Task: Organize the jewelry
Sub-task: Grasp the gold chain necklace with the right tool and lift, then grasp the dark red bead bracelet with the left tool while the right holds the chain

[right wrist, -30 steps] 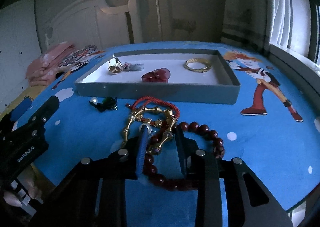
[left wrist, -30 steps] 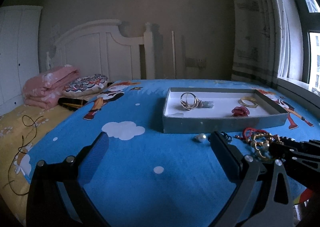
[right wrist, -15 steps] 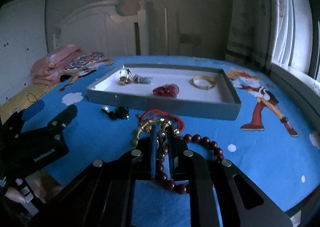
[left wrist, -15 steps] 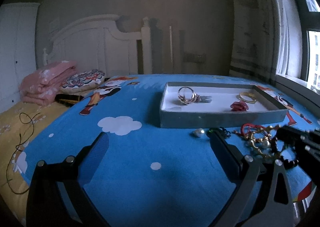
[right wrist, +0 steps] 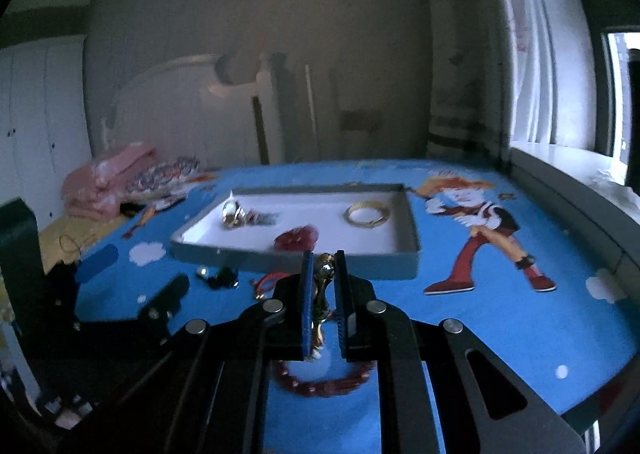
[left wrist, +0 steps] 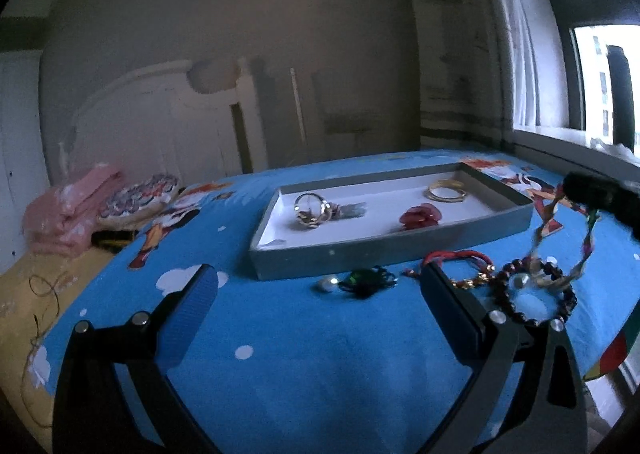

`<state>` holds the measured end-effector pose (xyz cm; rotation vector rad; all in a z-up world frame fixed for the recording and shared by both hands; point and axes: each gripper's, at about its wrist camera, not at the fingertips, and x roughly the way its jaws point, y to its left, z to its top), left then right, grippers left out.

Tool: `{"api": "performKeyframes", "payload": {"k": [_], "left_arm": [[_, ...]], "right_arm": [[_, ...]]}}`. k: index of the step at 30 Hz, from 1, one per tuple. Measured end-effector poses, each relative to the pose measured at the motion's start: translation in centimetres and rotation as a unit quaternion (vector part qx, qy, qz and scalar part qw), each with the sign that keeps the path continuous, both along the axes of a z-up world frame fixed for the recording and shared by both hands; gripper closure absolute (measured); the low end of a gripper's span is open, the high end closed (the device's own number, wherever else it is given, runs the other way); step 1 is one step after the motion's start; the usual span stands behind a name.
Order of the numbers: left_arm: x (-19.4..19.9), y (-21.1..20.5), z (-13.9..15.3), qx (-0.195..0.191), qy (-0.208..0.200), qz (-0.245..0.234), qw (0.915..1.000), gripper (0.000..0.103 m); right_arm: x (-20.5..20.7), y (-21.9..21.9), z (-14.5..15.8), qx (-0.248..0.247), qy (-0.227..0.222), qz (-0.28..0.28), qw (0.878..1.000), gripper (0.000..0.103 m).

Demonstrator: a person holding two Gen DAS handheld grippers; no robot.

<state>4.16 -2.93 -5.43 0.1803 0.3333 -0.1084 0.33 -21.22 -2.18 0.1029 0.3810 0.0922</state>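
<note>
The gold linked-bead chain [right wrist: 322,286], pinched in the closed right gripper [right wrist: 322,274], hangs lifted, needing carrying over the shallow grey tray [right wrist: 412,230]; the left gripper [left wrist: 320,294] waits wide open, empty.

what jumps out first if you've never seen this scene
The right hand-held gripper is shut on a gold chain, lifting it above a dark red bead bracelet on the blue bedspread. Behind sits a grey tray holding rings, a red flower piece and a gold bangle.
</note>
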Motion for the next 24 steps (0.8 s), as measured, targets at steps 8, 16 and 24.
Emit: {"api": "performKeyframes", "payload": {"k": [8, 16, 24], "left_arm": [[0.3, -1.4, -0.4, 0.017, 0.011, -0.003, 0.9998, 0.005], [-0.1, -4.0, 0.2, 0.023, -0.001, -0.043, 0.9988, 0.005], [-0.1, -8.3, 1.3, -0.041, 0.031, -0.063, 0.9967, 0.005]], "right_arm": [[0.1, -3.5, -0.9, 0.028, 0.008, -0.029, 0.999, 0.092], [-0.2, -5.0, -1.4, 0.039, 0.01, -0.045, 0.998, 0.092], [-1.3, -6.2, -0.3, 0.024, -0.007, -0.063, 0.998, 0.092]]}}
